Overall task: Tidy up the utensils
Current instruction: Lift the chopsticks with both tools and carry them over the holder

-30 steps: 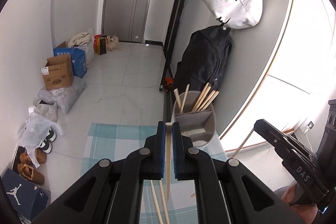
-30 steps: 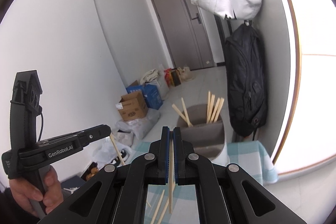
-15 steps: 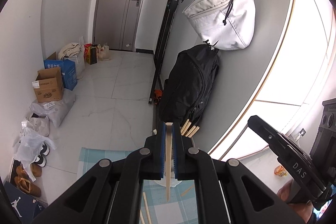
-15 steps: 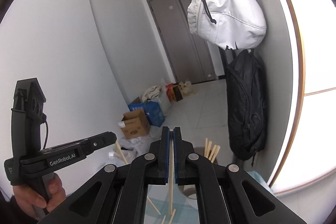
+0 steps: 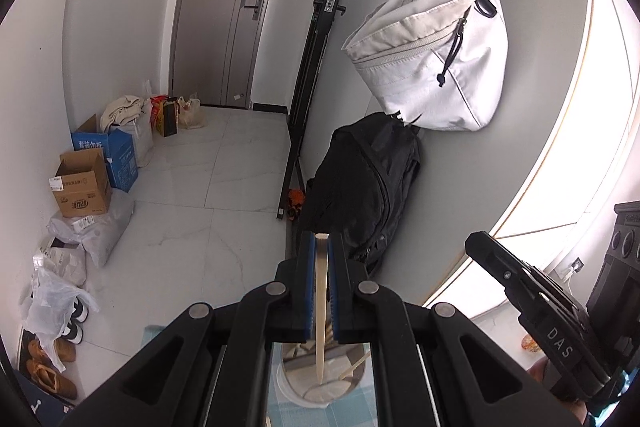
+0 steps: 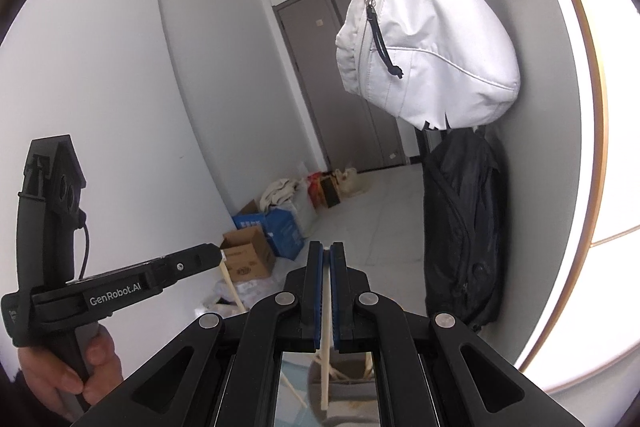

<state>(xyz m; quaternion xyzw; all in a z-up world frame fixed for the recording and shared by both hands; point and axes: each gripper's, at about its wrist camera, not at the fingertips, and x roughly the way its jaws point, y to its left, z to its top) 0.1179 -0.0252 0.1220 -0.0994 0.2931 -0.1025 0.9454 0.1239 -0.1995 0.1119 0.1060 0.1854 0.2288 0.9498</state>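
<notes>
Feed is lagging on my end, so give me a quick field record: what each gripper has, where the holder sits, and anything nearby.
left gripper: shut on a chopstick, which hangs tip down
right gripper: shut on a second chopstick
utensil holder: below both grippers, on a checked cloth, with chopsticks in it
left chopstick tip: over the holder's opening
background: white bag hanging above a black backpack; cardboard box on the floor

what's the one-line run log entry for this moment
left gripper: shut on chopstick | right gripper: shut on chopstick | holder: below both, some chopsticks inside | step: neither chopstick dropped in yet
</notes>
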